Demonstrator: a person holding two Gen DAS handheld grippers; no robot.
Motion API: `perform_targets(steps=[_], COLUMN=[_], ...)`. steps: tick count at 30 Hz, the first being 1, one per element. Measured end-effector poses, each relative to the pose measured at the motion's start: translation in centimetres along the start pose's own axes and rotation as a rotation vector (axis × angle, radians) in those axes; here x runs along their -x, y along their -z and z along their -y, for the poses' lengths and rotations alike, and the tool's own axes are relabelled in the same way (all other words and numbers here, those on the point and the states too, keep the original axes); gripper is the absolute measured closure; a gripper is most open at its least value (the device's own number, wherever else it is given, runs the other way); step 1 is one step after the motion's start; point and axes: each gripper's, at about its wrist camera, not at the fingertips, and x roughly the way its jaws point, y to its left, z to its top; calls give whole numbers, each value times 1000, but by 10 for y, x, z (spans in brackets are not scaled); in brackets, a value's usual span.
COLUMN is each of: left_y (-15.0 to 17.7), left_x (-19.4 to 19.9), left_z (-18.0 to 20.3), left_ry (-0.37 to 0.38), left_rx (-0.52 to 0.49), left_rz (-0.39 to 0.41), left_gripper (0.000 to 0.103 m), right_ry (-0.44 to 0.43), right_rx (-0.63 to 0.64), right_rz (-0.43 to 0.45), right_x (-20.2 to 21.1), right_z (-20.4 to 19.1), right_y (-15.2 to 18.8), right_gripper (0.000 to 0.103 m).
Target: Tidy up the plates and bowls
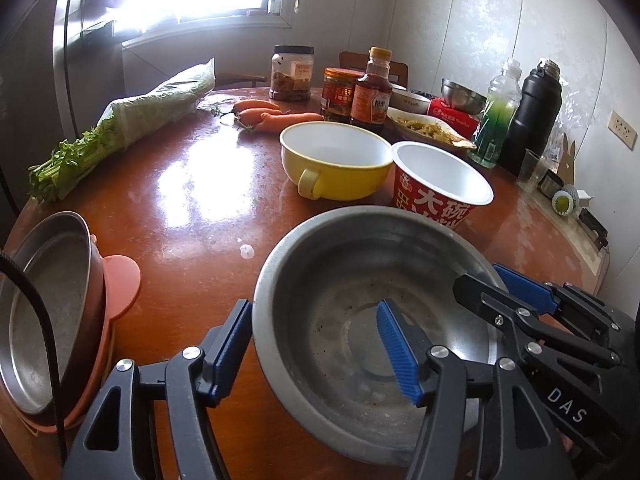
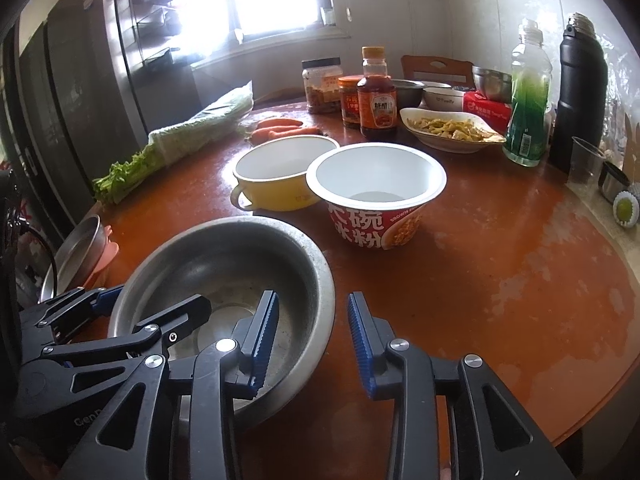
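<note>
A large steel bowl (image 1: 360, 312) (image 2: 236, 276) sits on the red-brown round table (image 1: 180, 200) (image 2: 500, 280). My left gripper (image 1: 316, 352) is open and straddles the bowl's left rim, one finger outside and one inside. My right gripper (image 2: 312, 340) is open and straddles the bowl's right rim; it also shows in the left wrist view (image 1: 524, 300). Behind the bowl stand a yellow handled bowl (image 1: 336, 160) (image 2: 280, 176) and a red paper noodle bowl (image 1: 440, 184) (image 2: 376, 196). A steel plate (image 1: 44, 304) (image 2: 76, 256) leans in an orange holder (image 1: 120, 284) at the left edge.
A bagged celery bunch (image 1: 132, 120) (image 2: 188, 140) and carrots (image 1: 264, 116) (image 2: 280, 128) lie at the back left. Sauce jars and a bottle (image 1: 372, 88) (image 2: 376, 96), a dish of food (image 2: 448, 128), steel bowls (image 2: 492, 84), a green bottle (image 2: 528, 96) and a black flask (image 2: 580, 88) crowd the back right.
</note>
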Motion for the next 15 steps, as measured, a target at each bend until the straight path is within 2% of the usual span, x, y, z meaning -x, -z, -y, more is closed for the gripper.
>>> perform_targets(steps=[6, 15], left_y=[0, -2], left_x=[6, 9], left_z=[0, -1], left_ry=[3, 2], left_rx=[-2, 6], left_rz=[15, 23], left_gripper=[39, 35], right_ry=[-2, 1], right_rx=[-12, -7], right_rz=[13, 21], right_x=[6, 12], right_z=[2, 1], right_y=[-1, -2], right_gripper=[59, 58])
